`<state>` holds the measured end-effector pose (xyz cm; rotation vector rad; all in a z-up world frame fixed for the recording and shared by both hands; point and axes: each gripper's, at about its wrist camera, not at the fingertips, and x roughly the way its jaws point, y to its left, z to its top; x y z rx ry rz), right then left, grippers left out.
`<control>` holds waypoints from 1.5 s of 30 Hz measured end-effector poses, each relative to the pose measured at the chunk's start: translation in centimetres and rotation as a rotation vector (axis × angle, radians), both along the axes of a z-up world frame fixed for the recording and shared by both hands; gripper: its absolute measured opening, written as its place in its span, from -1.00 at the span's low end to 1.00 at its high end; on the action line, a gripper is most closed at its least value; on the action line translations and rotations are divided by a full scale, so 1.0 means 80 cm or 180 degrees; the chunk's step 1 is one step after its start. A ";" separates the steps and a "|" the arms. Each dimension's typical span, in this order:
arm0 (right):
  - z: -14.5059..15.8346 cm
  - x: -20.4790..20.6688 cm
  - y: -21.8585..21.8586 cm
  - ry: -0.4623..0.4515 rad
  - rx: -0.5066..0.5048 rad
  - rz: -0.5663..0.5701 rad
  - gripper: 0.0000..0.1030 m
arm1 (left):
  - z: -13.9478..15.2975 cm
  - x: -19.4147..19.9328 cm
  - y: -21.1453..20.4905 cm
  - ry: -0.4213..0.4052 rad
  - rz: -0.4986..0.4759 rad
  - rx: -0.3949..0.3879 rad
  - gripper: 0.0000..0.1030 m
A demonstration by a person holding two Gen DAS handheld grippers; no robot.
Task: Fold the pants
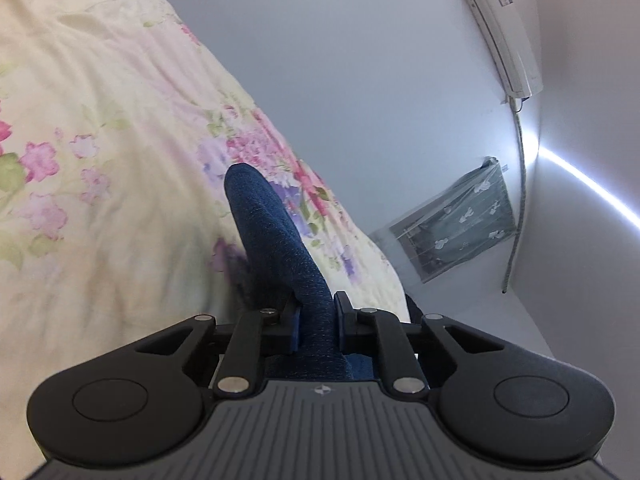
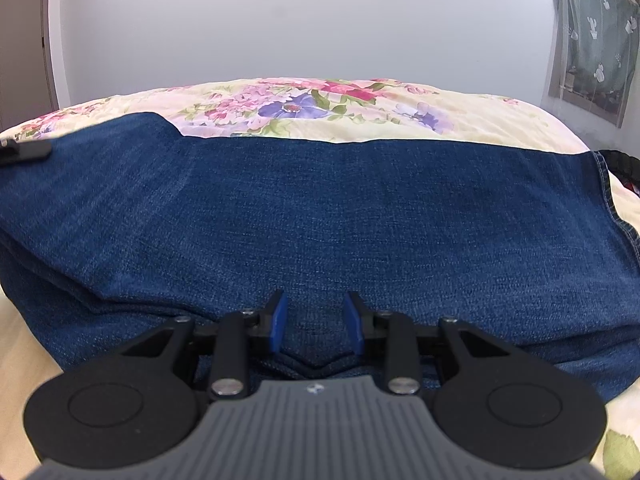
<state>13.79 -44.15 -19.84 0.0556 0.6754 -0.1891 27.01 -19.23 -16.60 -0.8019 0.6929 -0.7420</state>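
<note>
I have the pants [image 2: 320, 216] lying across the middle of the right wrist view, a broad band of blue denim on the floral bedsheet [image 2: 360, 120]. They look doubled already: layered edges stack at the lower left of that frame, and a stitched hem runs down the right side.

My left gripper [image 1: 316, 316] is clamped on a raised ridge of the same denim [image 1: 276, 240], which stands up through the centre of the left wrist view, so I judge a fold is being lifted.

My right gripper [image 2: 316, 320] sits low in its frame with its blue pads partly apart, denim bunched between them. I cannot tell whether they actually pinch it.

Still left, as I judge it: carrying the lifted part over, laying it flat, and probably smoothing it.
</note>
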 end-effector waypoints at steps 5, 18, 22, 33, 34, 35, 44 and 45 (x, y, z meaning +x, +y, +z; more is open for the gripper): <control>0.015 -0.014 -0.008 -0.0112 0.0077 -0.0138 -0.45 | 0.045 0.007 -0.046 -0.0196 -0.0156 -0.0061 -0.67; 0.061 -0.102 -0.115 -0.0389 0.0301 -0.0527 -0.30 | 0.080 -0.016 -0.278 -0.0515 -0.0904 -0.0065 -0.67; 0.066 -0.141 -0.165 -0.0444 0.0336 -0.0772 -0.29 | 0.055 -0.030 -0.365 -0.0419 -0.1143 0.0075 -0.67; 0.056 -0.227 -0.236 -0.0482 0.0438 -0.1095 -0.28 | -0.012 -0.086 -0.508 -0.0266 -0.1469 0.0660 -1.00; 0.054 -0.231 -0.239 -0.0491 0.0474 -0.1111 -0.28 | -0.013 -0.089 -0.498 -0.0281 -0.1435 0.0726 -1.00; 0.054 -0.234 -0.242 -0.0508 0.0492 -0.1122 -0.28 | -0.012 -0.092 -0.483 -0.0291 -0.1408 0.0769 -1.00; 0.087 -0.194 -0.259 -0.1159 0.0718 -0.0549 0.07 | 0.054 -0.112 -0.310 -0.0763 -0.0435 0.1260 -0.02; 0.088 -0.179 -0.265 -0.1091 0.0757 -0.0484 0.06 | 0.056 -0.115 -0.304 -0.0792 -0.0382 0.1405 -0.02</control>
